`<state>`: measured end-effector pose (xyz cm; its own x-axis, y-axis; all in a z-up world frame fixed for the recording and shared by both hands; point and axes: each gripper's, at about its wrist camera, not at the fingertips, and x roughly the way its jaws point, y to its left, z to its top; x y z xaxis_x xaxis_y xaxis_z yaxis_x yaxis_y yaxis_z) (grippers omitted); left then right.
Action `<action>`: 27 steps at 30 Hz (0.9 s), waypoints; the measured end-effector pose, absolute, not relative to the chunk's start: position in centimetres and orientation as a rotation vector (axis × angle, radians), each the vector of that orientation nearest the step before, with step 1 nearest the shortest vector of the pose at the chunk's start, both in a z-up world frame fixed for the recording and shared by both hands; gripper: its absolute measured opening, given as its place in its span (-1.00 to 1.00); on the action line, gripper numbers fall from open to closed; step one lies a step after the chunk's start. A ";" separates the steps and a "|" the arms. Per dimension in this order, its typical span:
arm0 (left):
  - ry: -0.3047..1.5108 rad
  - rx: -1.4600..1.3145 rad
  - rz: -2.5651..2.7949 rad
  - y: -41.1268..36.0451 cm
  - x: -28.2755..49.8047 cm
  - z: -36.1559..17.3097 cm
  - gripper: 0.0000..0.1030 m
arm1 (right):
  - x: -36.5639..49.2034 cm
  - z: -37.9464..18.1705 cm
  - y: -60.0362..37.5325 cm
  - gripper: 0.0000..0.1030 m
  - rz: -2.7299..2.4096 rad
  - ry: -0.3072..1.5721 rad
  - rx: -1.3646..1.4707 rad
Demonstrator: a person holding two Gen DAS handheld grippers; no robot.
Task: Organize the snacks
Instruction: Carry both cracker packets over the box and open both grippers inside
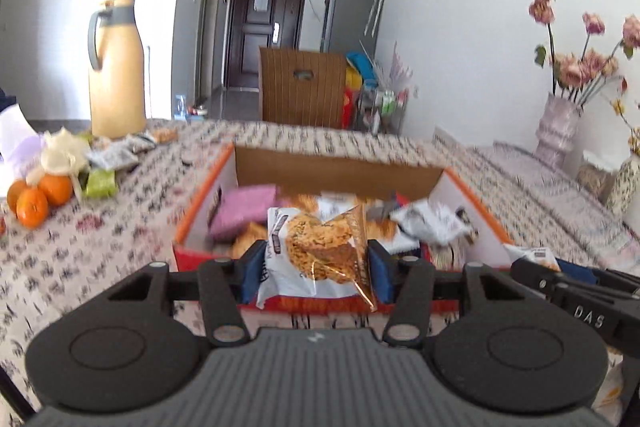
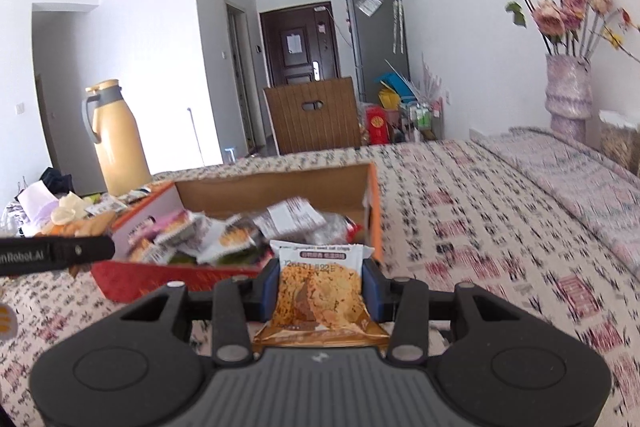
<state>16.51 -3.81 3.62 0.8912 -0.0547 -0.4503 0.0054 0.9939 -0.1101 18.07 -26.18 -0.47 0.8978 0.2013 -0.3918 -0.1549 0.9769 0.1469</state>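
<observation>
An open cardboard box (image 1: 340,165) with orange-red walls sits on the patterned tablecloth and holds several snack packets; it also shows in the right wrist view (image 2: 276,189). My left gripper (image 1: 316,269) is shut on a clear-and-white packet of golden crisps (image 1: 320,247), held just before the box's near wall. My right gripper (image 2: 320,291) is shut on a similar crisp packet (image 2: 318,291), held near the box's front right corner. The right gripper (image 1: 576,287) shows at the right edge of the left wrist view. The left gripper's body (image 2: 56,253) shows at the left of the right wrist view.
At the left are oranges (image 1: 34,199), loose snack packets (image 1: 112,159) and a tall yellow thermos (image 1: 116,71). A vase of pink flowers (image 2: 568,95) stands at the table's far right. A wooden chair back (image 2: 316,115) is behind the table.
</observation>
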 end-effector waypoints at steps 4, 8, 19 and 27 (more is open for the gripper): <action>0.437 -0.111 -0.017 -3.4 17.6 5.0 0.04 | 19.6 1.0 -25.0 -0.20 0.201 0.380 0.101; 0.411 -0.113 -0.003 -3.0 19.2 6.1 0.04 | 21.5 2.1 -23.8 -0.20 0.215 0.354 0.090; 0.374 -0.141 0.023 -2.5 24.3 7.1 0.04 | 27.4 3.9 -21.5 -0.20 0.217 0.323 0.067; 0.346 -0.159 0.078 -2.1 27.8 6.0 0.04 | 31.0 3.0 -20.3 -0.20 0.216 0.324 0.097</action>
